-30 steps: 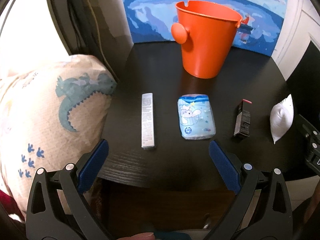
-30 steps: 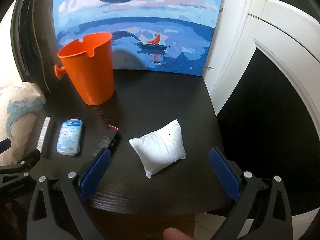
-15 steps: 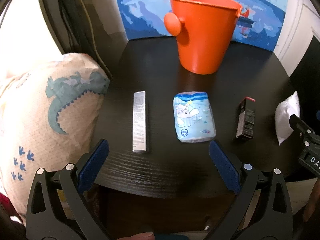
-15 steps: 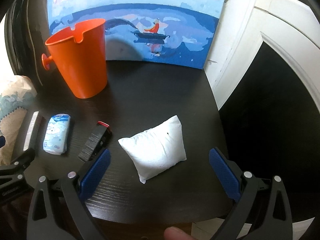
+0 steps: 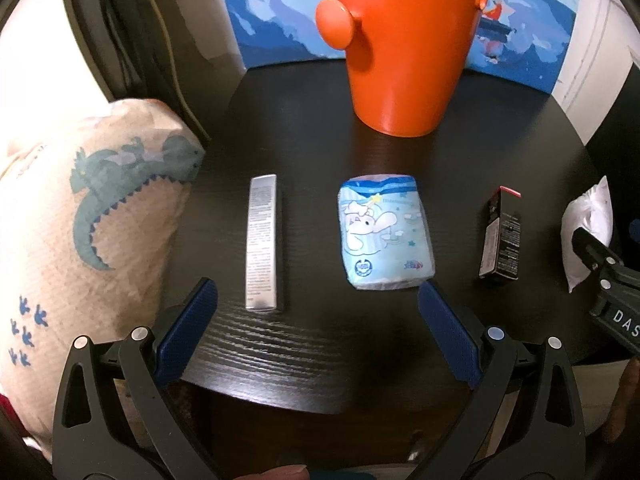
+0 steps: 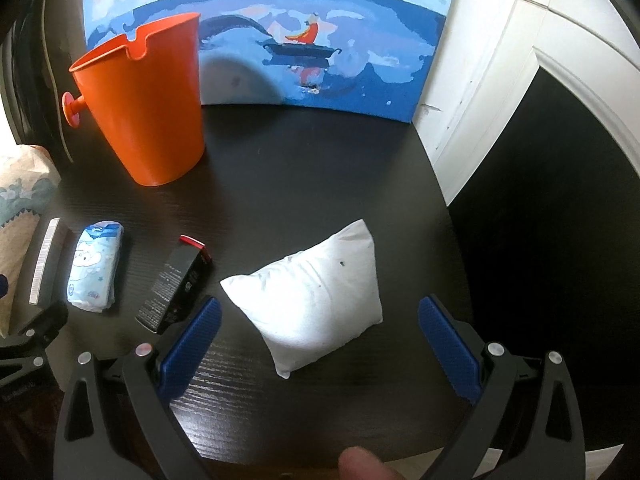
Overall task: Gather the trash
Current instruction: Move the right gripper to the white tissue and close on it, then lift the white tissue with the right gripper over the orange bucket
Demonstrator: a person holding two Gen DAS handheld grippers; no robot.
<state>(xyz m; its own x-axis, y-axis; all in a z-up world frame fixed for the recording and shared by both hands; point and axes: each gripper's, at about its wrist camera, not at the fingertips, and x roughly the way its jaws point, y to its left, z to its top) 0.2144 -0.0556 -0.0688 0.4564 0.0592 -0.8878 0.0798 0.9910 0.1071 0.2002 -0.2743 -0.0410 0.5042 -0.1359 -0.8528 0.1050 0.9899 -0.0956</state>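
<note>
Four bits of trash lie in a row on the dark wood-grain counter [image 5: 328,332]: a silver box [image 5: 262,241], a blue tissue pack [image 5: 383,232], a black carton [image 5: 502,238] and a white pouch [image 6: 316,300], all near the orange bucket [image 5: 404,48], probably their bin. The left hand-held gripper [image 5: 316,330] hovers spread wide before the first two; the right hand-held gripper [image 6: 318,342] gapes around the pouch's near end, holding nothing. A blue seascape painting [image 6: 320,40] leans behind, and a dinosaur-print cushion [image 5: 92,216] sits left.

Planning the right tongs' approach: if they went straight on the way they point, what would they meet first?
Most likely the white pillow-shaped pouch, lying on the dark table just beyond the open right tongs; depth is uncertain.
</note>
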